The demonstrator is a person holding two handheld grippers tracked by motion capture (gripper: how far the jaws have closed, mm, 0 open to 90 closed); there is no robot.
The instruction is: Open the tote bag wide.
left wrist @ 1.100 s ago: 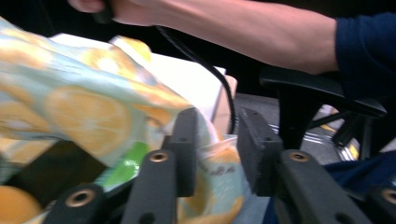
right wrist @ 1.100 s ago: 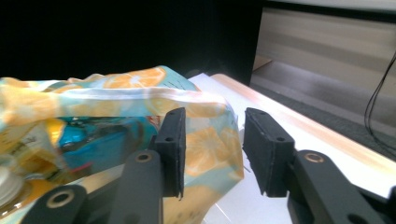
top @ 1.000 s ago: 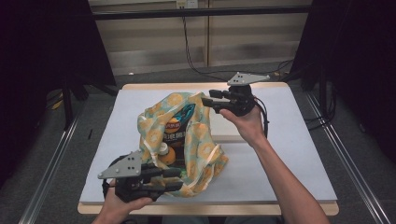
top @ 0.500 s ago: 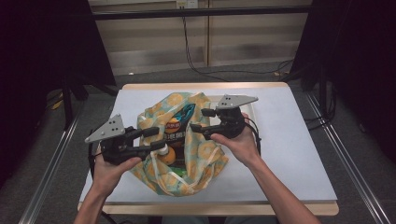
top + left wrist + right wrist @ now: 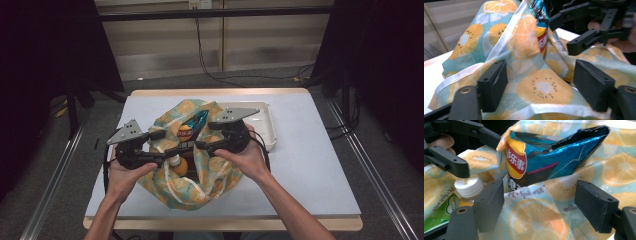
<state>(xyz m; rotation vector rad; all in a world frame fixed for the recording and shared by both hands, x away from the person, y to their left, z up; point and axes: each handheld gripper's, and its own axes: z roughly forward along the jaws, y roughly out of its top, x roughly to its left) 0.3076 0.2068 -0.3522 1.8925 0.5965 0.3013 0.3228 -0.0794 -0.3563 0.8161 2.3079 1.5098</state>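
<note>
— So, from the high view?
— Fruit-print cloth bag slumped mid-worktop, just left of a white tray. Blue chip packet poking out of the bag's mouth, an orange bottle below it. Left tongs at the bag's left edge, right tongs at its right, tips facing each other across the opening.

— And along the left tongs?
— Apart, having just been opening. Cloth bag draped between the pads, not pinched by either. Beyond, the right tongs spread as well, and a sliver of the chip packet above the fabric.

— Along the right tongs?
— Apart too, likewise just been opening. Bag rim lying loose between the pads, clear of both. Chip packet upright just behind, red logo on the left. White bottle cap beside the left pad, green wrapper lower left. Left tongs and a fingertip at the upper left.
</note>
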